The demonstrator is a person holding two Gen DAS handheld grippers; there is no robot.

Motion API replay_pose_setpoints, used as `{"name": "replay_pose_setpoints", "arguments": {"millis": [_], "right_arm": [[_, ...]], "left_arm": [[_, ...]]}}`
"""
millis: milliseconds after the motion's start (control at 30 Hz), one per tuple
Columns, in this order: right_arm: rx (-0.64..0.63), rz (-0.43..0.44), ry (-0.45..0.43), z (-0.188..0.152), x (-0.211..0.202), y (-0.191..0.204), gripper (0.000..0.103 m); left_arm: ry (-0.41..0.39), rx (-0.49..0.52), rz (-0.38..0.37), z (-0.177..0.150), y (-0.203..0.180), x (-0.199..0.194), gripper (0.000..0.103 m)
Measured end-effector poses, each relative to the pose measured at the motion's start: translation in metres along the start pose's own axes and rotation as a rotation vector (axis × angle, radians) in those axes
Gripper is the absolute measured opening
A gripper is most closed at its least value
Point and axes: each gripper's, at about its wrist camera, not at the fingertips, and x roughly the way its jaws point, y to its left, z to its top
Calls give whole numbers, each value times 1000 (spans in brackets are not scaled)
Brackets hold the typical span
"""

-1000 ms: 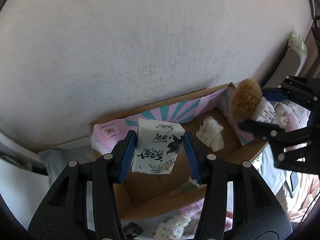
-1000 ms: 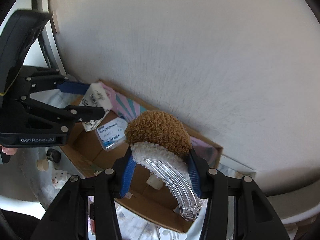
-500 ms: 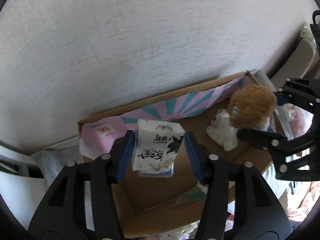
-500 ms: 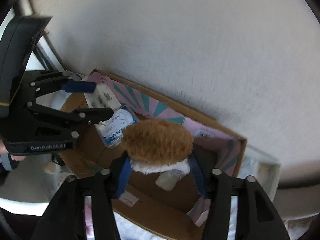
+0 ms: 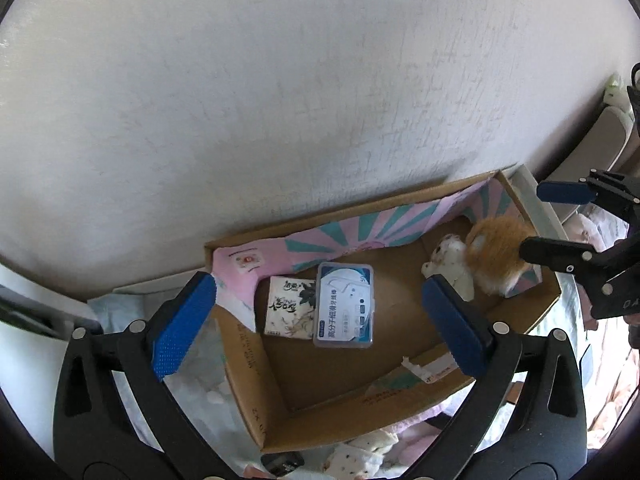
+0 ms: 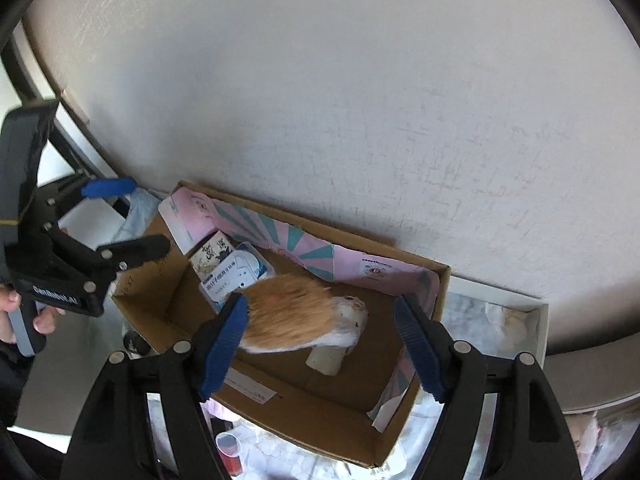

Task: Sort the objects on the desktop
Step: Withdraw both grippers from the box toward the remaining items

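While both grippers hang over the cardboard box with jaws spread and holding nothing, the tissue pack lies between the left gripper jaws' line. The furry headband (blurred) sits between the right gripper jaws, so this drop-off looks done; next, fetching more objects.

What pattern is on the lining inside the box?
The lining has pink and teal rays, like a sunburst; the left wrist view shows it best.

A cardboard box (pink-lined inside) sits on the pale cluttered surface.
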Motion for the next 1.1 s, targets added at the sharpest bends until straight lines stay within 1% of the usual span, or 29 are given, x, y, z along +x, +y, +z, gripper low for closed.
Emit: {"name": "replay_pose_setpoints", "arguments": {"millis": [67,267,433,567,633,767,833,967,1100], "right_arm": [[-19,-10,1,-1,0,4,72],[-23,-3,-2,-8,-5,9,72],[-12,-11,-31,-12,-19,9,72],[-17,-12,-67,-21,-44,8,72],[-34,-31,-92,-29,-59,9,72],[-56,-32,-126,-46,-81,8,72],[-49,-27,-125,-57,-88,4,72],[-37,-41,-106,-81,-93,-4,72],[-36,-69,-86,-104,-92,-10,72]], "left_arm": [[-8,-2,1,1,4,-12,103],[-15,-9,-5,-5,7,-22,103],[-26,-14,5,-11,10,-36,103],[-57,-15,25,-18,16,-60,103],[-72,-17,39,-23,22,-73,103],[-125,-42,68,-42,42,-104,103],[-130,-54,84,-54,50,-114,103],[-115,-67,97,-85,64,-123,103],[-78,-102,86,-118,74,-119,103]]}}
